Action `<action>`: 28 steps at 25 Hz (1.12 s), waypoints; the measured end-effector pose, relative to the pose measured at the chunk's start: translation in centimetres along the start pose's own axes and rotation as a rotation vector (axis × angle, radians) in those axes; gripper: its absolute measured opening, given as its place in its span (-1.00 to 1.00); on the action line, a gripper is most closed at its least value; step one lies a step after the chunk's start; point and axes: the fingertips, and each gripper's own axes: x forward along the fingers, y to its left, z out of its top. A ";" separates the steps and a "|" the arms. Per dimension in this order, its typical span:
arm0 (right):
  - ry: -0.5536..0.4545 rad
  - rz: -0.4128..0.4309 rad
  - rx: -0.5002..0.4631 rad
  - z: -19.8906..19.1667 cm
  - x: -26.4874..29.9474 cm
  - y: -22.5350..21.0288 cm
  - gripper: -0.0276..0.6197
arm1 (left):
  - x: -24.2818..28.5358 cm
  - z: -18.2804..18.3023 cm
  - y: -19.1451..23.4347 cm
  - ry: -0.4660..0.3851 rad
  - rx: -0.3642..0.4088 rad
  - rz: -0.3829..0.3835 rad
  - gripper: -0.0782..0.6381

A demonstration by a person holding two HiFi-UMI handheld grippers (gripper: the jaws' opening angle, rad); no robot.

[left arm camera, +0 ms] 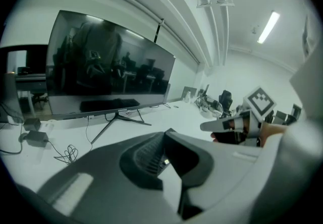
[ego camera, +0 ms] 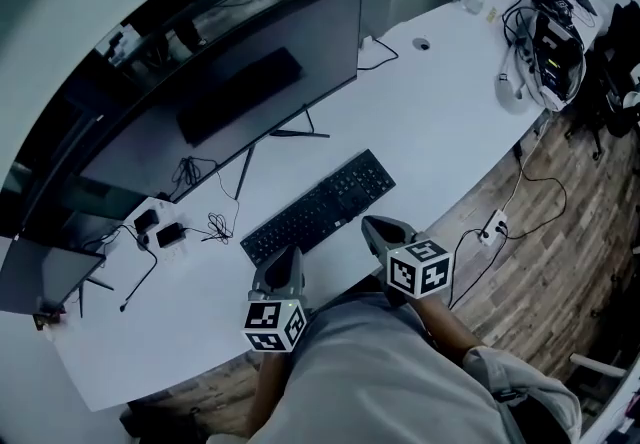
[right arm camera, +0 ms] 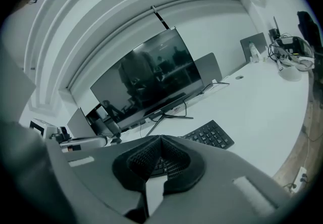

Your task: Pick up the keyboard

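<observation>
- The keyboard (ego camera: pixel 318 207) lies flat on the white desk (ego camera: pixel 430 122), at a slant in front of the monitor (ego camera: pixel 220 102); nothing lifts it or presses on it, so the pick-up itself is not yet done
- The left hand-held gripper (ego camera: pixel 283 257) hovers at the desk's near edge, just beside the keyboard's left end; in the left gripper view its jaws meet at the tips with nothing between them, and only bare desk shows through the gap lower down
- The right hand-held gripper (ego camera: pixel 380 227) is near the keyboard's right half, on the person's side of it; in the right gripper view (right arm camera: pixel 160 140) its jaws are likewise closed tip to tip and empty, with the keyboard (right arm camera: pixel 209 134) showing beyond them and through the gap under the tips
- Judged from this, only the approach is done: both tools are brought close and point towards the keyboard, but neither touches it as far as any view shows
- What is left, as I read it: part the jaws of at least one hand-held gripper, bring it down over an edge of the keyboard, close on it and raise it off the desk; the board is long and thin, so a grip at one end alone may let it tip
- The tangle of cables and adapters (ego camera: pixel 160 230) lies well apart to the left and looks out of the way
</observation>
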 end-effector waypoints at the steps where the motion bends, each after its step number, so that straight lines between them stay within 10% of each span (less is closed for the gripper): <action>1: 0.004 0.010 -0.005 0.3 0.3 -0.3 -0.91 | 0.4 0.1 0.0 -0.003 -0.006 0.011 -0.78; 20: 0.173 0.143 -0.026 -1.5 4.8 -1.8 -0.91 | 2.7 -3.6 2.8 0.074 -0.106 0.157 -0.78; 28: 0.217 0.183 0.176 -2.3 6.6 -1.1 -0.91 | 7.2 -3.9 5.2 0.175 0.076 0.110 -0.78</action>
